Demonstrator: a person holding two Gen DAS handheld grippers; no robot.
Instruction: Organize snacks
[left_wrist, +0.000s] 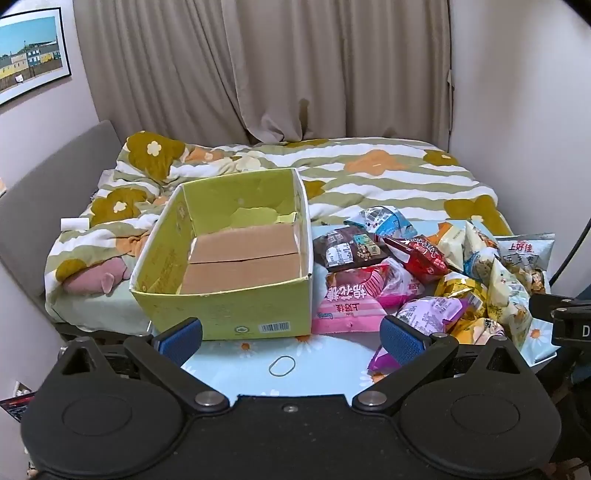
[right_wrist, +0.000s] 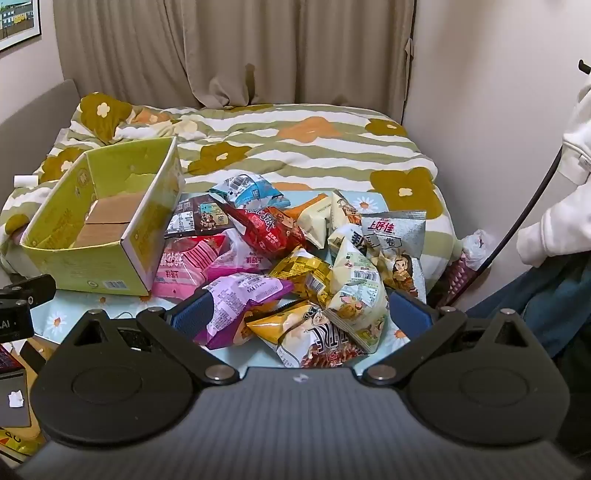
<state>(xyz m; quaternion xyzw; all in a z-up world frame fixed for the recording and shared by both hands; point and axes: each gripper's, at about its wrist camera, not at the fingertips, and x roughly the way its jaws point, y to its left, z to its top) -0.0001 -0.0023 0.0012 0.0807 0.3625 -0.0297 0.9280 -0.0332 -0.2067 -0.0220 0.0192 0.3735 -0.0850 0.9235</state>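
Observation:
An empty yellow-green cardboard box stands on a light blue flowered table; it also shows in the right wrist view. To its right lies a heap of snack bags: pink, brown, red, purple, yellow, silver. My left gripper is open and empty, just in front of the box. My right gripper is open, its fingers on either side of the near bags, holding nothing.
A bed with a green, white and orange flowered quilt lies behind the table. A rubber band lies on the table near me. Curtains hang at the back. A person in a white top stands at the right.

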